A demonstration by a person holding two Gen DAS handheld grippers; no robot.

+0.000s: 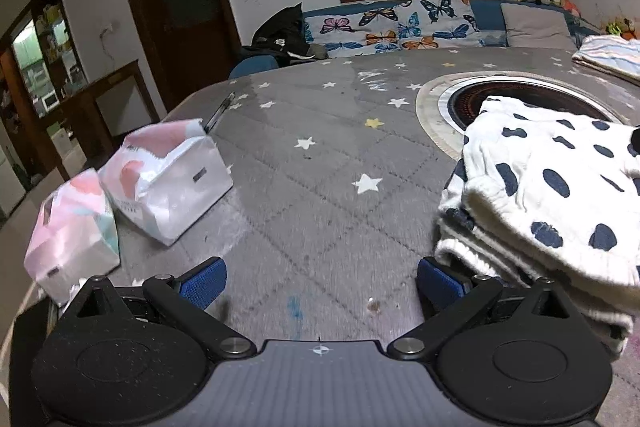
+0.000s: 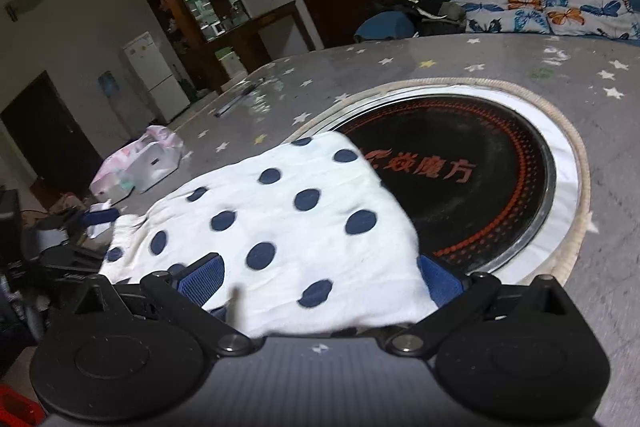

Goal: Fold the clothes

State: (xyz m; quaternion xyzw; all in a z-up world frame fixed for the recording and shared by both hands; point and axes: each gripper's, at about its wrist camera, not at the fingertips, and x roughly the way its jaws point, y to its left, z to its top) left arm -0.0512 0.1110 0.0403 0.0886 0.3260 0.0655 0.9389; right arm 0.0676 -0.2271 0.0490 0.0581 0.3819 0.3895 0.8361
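A white garment with dark blue dots point(image 1: 552, 195) lies folded in several layers on the grey star-patterned table point(image 1: 320, 155), at the right of the left wrist view. My left gripper point(image 1: 320, 279) is open and empty, just left of the garment's edge. In the right wrist view the same garment point(image 2: 288, 227) lies flat and partly covers the round black cooktop point(image 2: 480, 179). My right gripper point(image 2: 320, 279) is open, its blue pads point(image 2: 200, 279) straddling the garment's near edge. The left gripper point(image 2: 80, 227) shows at the garment's far left.
Two pink and white tissue packs point(image 1: 168, 175) lie on the table's left side, with a pen point(image 1: 218, 113) behind them. A folded striped cloth point(image 1: 608, 55) lies at the far right. A sofa with butterfly cushions point(image 1: 400, 23) stands beyond the table.
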